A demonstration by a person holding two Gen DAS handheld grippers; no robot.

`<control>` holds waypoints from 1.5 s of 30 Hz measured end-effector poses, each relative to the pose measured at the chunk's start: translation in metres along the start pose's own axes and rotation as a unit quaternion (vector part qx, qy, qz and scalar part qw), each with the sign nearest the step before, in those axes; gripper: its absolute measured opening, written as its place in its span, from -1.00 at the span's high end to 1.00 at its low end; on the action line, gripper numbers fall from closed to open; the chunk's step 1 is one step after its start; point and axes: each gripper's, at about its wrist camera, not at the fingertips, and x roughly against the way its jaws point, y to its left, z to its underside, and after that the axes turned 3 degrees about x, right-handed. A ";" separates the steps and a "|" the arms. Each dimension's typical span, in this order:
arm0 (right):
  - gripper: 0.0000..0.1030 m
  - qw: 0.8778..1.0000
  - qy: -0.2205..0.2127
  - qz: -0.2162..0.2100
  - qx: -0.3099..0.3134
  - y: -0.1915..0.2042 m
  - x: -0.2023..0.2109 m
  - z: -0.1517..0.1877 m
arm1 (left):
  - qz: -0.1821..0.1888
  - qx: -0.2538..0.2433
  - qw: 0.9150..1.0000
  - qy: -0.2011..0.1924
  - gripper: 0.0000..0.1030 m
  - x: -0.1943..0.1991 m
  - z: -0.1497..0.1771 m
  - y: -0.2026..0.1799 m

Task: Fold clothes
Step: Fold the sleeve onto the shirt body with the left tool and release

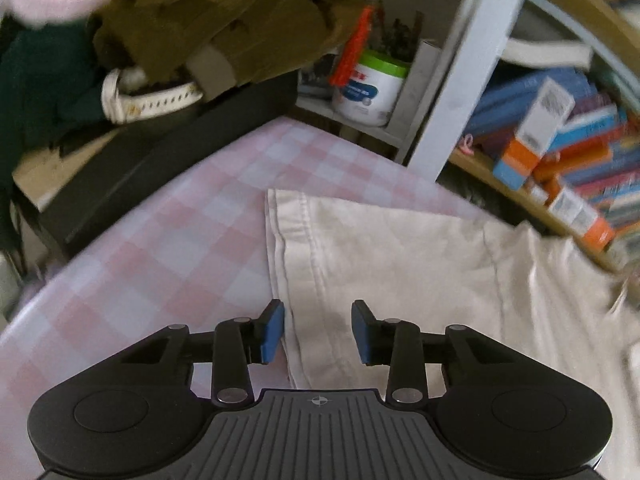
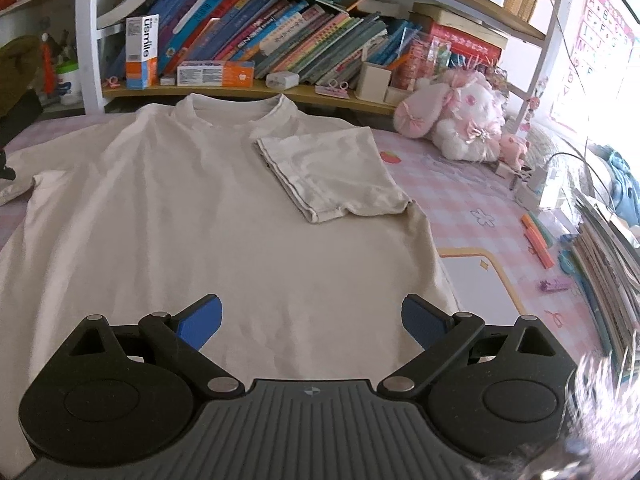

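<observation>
The left gripper [image 1: 318, 330] has its blue-padded fingers [image 1: 272, 332] partly open, a moderate gap between them, over the hemmed edge of a cream T-shirt [image 1: 400, 264]; the left pad sits just at the sleeve's stitched hem and the right pad over the cloth, but neither visibly presses on the fabric, so nothing is gripped. The right gripper [image 2: 312, 320] holds its fingers [image 2: 202, 322] spread wide, poised above the lower body of the same T-shirt [image 2: 200, 220] with nothing between them. The shirt lies flat and face down or face up, which cannot be told, on a pink-and-white checked surface [image 1: 180, 216] that looks like a bed or padded counter, collar toward the far shelf. In the right wrist view, the sleeve [image 2: 336, 172] on the right side is already folded in over the chest, while the sleeve on the left side is spread out flat. Beyond the collar a wooden shelf [image 2: 248, 88] carries a leaning row of books [image 2: 280, 32] and an orange-and-white box [image 2: 141, 52]. A pink-and-white plush toy [image 2: 460, 120] rests at the right of the shirt, well apart from it. In the left wrist view, an olive garment [image 1: 224, 24] is heaped on a dark box [image 1: 160, 160], and a white tub with a green lid [image 1: 372, 88] stands on a white shelf.
</observation>
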 end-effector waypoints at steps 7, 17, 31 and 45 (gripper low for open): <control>-0.88 1.000 0.005 0.001 -0.002 0.000 -0.003 -0.002 | -0.044 -0.060 0.997 -0.015 0.83 0.001 0.011 -0.016; -0.88 1.000 0.008 -0.014 -0.005 -0.012 -0.009 0.000 | 0.074 0.056 0.995 -0.039 0.87 0.026 -0.032 -0.020; -0.88 0.998 0.012 -0.055 -0.017 -0.074 -0.034 0.007 | 0.138 -0.326 0.934 -0.047 0.61 0.058 0.059 -0.272; -0.89 0.995 0.042 -0.091 -0.023 -0.107 -0.066 0.016 | 0.171 -0.153 0.973 0.023 -0.34 0.050 0.053 -0.237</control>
